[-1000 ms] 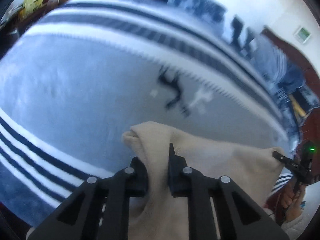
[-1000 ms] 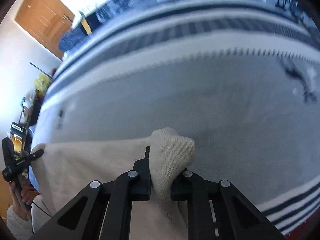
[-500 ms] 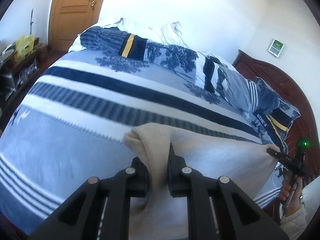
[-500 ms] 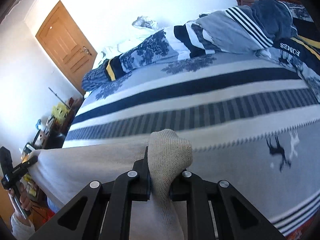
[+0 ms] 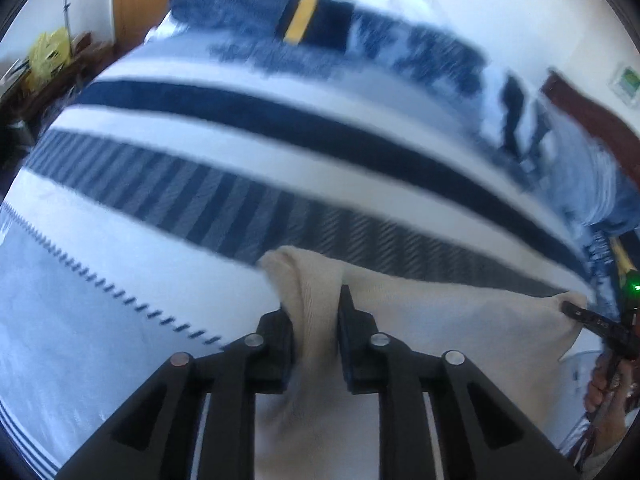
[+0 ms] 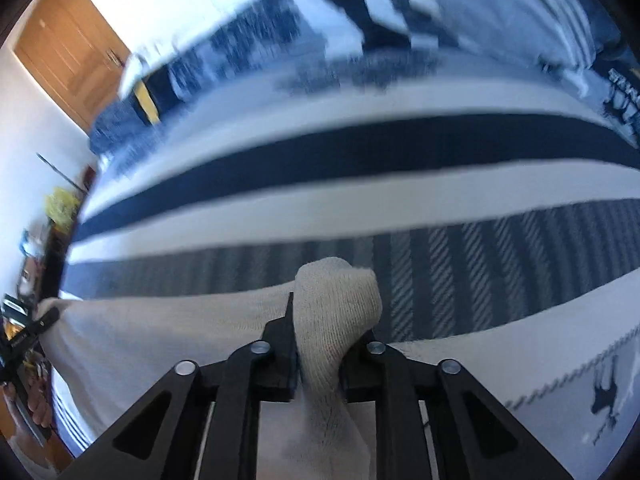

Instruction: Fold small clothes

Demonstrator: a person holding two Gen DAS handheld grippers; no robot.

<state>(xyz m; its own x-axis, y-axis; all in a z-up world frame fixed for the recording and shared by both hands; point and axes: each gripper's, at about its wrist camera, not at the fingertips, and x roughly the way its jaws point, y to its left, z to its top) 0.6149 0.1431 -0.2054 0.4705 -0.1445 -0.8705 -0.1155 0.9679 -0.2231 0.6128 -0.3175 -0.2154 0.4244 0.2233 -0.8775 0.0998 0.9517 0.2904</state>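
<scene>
A cream knitted garment is stretched between my two grippers above the striped bed. My left gripper is shut on one bunched corner of it. My right gripper is shut on the other corner. In the left wrist view the right gripper shows at the far right edge of the cloth. In the right wrist view the left gripper shows at the far left edge. The cloth hangs below the jaws, out of sight.
The bed has a blue, white and navy striped cover. Bedding and pillows are piled at its far side. A wooden door and a cluttered side table stand at the left. A wooden headboard is at the right.
Both grippers still hold the garment stretched. The views first tilted up from the bed surface to the room, and now tilt back down toward the bed, with motion blur.
</scene>
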